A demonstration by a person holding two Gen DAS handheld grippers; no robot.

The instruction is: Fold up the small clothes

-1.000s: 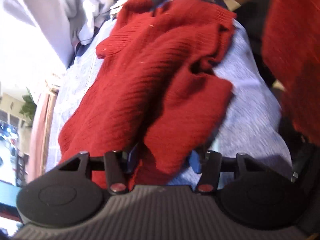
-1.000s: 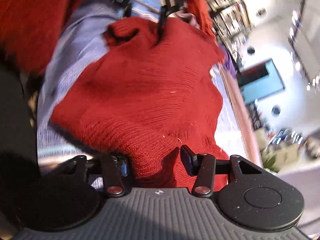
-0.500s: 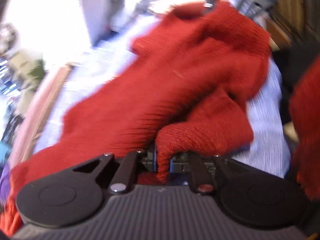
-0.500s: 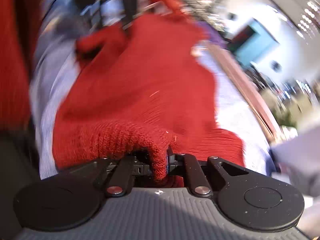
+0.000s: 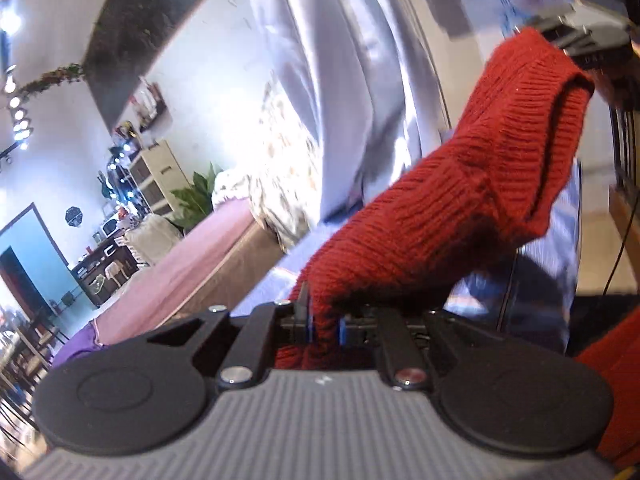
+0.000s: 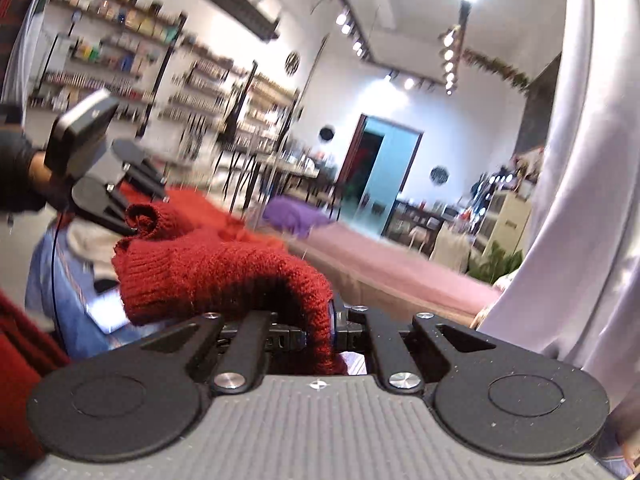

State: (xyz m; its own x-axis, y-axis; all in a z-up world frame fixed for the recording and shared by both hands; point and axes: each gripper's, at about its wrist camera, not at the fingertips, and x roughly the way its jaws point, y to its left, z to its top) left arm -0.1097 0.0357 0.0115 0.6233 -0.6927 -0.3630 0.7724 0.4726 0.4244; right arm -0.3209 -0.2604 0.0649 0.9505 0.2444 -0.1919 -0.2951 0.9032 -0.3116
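Note:
A red knitted garment (image 5: 460, 208) hangs stretched in the air between both grippers. My left gripper (image 5: 322, 324) is shut on one edge of it. My right gripper (image 6: 324, 332) is shut on another edge of the red garment (image 6: 216, 272). In the left wrist view the right gripper's body shows at the top right, at the garment's far end. In the right wrist view the left gripper's body (image 6: 104, 184) shows at the left, with the knit rolled at its jaws. The garment's lower part is hidden below both views.
A blue-and-white striped cloth (image 5: 536, 304) covers the surface below the garment. A pink-covered bench (image 6: 400, 272) stands behind. A pale curtain (image 6: 580, 200) hangs at the right. More red fabric (image 6: 20, 360) lies at the left edge. Shelves line the far wall.
Both grippers closed on the red garment's edges and lifted it off the striped surface. The views swung up from the table to the room.

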